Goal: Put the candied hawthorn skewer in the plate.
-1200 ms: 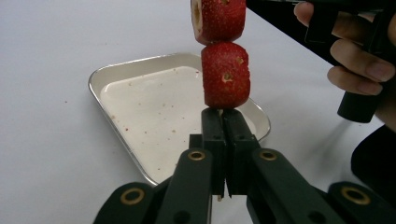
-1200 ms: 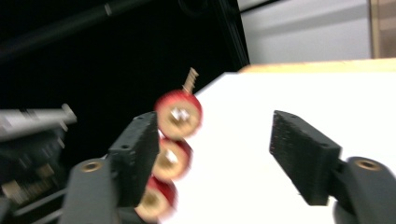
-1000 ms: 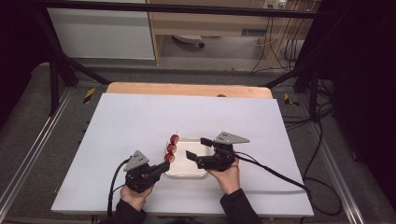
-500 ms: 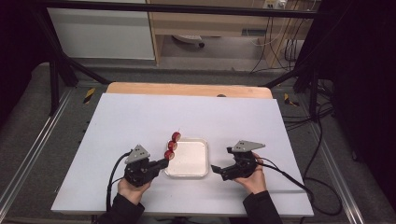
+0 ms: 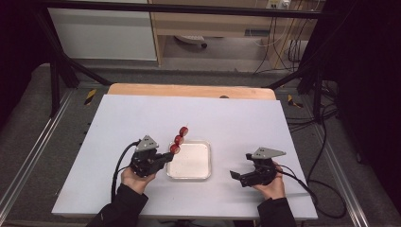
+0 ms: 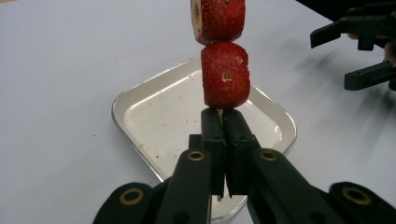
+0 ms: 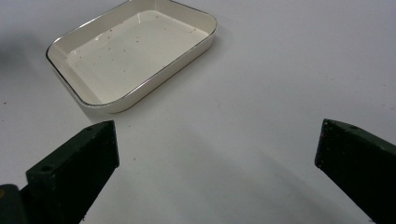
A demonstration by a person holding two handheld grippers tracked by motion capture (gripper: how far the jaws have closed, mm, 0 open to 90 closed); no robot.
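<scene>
Strawberry skewer (image 5: 178, 140) pinched in left tool (image 5: 166, 157), pointing toward far edge of surface (image 5: 236, 118); tray (image 5: 204, 147) empty; right tool (image 5: 235, 175) spread, nothing between.

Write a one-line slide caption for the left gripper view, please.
Left hand-held gripper shut on a strawberry skewer above a shallow white tray.

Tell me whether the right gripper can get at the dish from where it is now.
Probably yes. The right gripper hangs open and empty just right of the dish, jaws towards it, with bare table between. The left gripper holds the strawberry skewer over the dish's far left corner, clear of the near right rim.
</scene>
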